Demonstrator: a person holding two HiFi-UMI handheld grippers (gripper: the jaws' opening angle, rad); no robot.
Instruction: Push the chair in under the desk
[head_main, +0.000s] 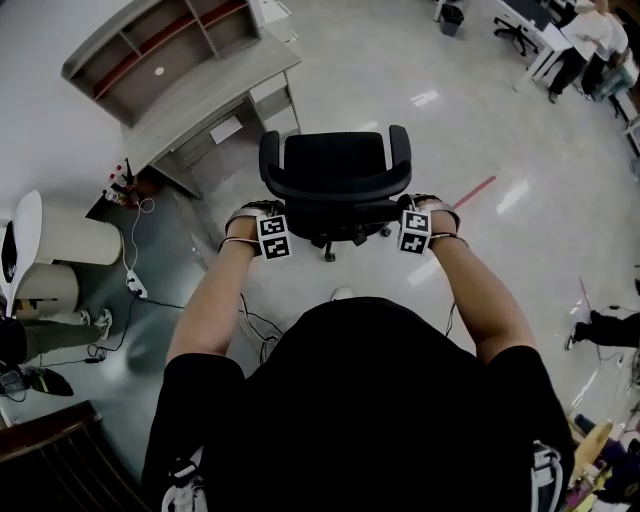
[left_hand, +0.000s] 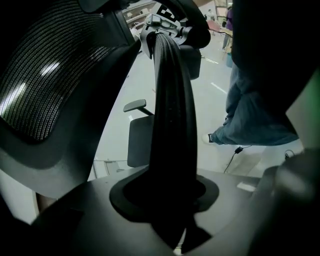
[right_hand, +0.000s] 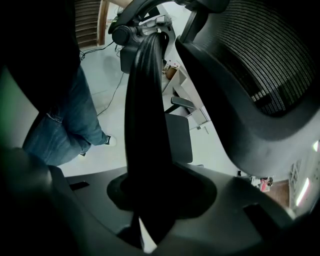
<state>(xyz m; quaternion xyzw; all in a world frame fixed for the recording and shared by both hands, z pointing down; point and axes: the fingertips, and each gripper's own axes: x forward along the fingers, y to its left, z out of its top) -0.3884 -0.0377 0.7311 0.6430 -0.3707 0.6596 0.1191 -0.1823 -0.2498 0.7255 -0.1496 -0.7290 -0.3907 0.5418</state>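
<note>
Since the chair (head_main: 335, 170) stands out on the open floor (head_main: 480, 120), well apart from the desk (head_main: 215, 85) at the floor's far left, the step in hand looks like the very start of the push. Nearly all of the travel is left to do. The desk sits askew to the person and its front seems to face the near right, while the chair's seat faces straight ahead. A straight shove would therefore likely roll the chair past the desk's right corner. A good push would first swing the chair leftward, right side leading, until the seat lines up with the leg space, and then go forward slowly.

Both holds are on the top rim (left_hand: 172, 100) of the chair's back, with the mesh (left_hand: 45, 85) just beside it. The left gripper (left_hand: 167, 197) is narrowed onto the rim near its left end. The right gripper (right_hand: 150, 195) is clamped on the same rim near its right end. Each gripper view shows the black bar running out from between the jaws toward the other gripper. So high a grip could tip the back forward, so the force should probably be level and even on both sides.

Cables (head_main: 135, 280) trail over the floor near the desk's left end, beside two pale bins (head_main: 60, 240). The wheels (head_main: 328, 255) are best kept to the right of the cables.
</note>
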